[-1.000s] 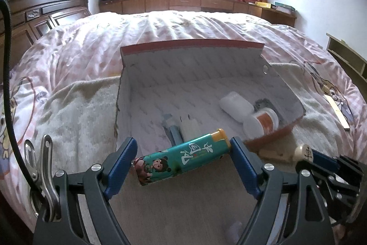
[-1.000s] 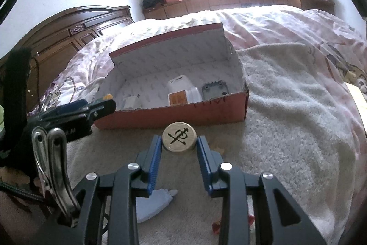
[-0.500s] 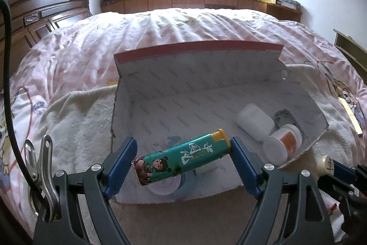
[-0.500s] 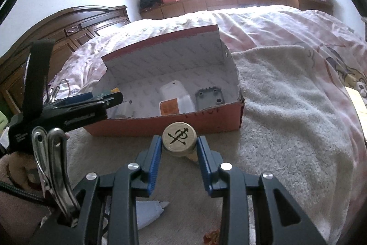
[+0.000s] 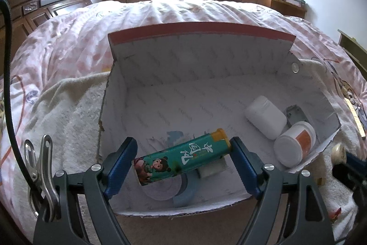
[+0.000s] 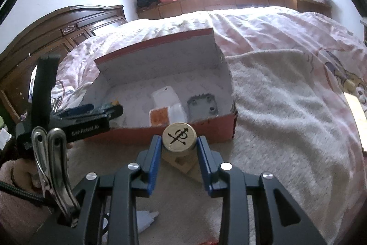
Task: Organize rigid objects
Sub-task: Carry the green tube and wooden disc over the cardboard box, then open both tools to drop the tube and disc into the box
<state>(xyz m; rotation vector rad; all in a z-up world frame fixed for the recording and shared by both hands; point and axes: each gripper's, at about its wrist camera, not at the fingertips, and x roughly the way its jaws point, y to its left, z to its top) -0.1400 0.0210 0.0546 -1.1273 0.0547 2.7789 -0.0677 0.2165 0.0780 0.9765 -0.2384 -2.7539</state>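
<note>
My left gripper is shut on a green lighter-shaped tube with a cartoon figure and a yellow cap, held crosswise above the front left of the open red cardboard box. Inside the box lie a white bottle, a white jar with an orange label and a grey plastic part. My right gripper is shut on a round wooden chess piece with a black character, just in front of the box's near wall. The left gripper shows at the left of the right wrist view.
The box sits on a cream towel spread over a pink quilted bed. A wooden block lies under the chess piece. Blue and white items lie on the box floor beneath the tube. A dark headboard stands to the left.
My left gripper has carried the green tube forward over the box's front wall and slightly down into the box. The right gripper has moved a little closer to the box with the chess piece.
</note>
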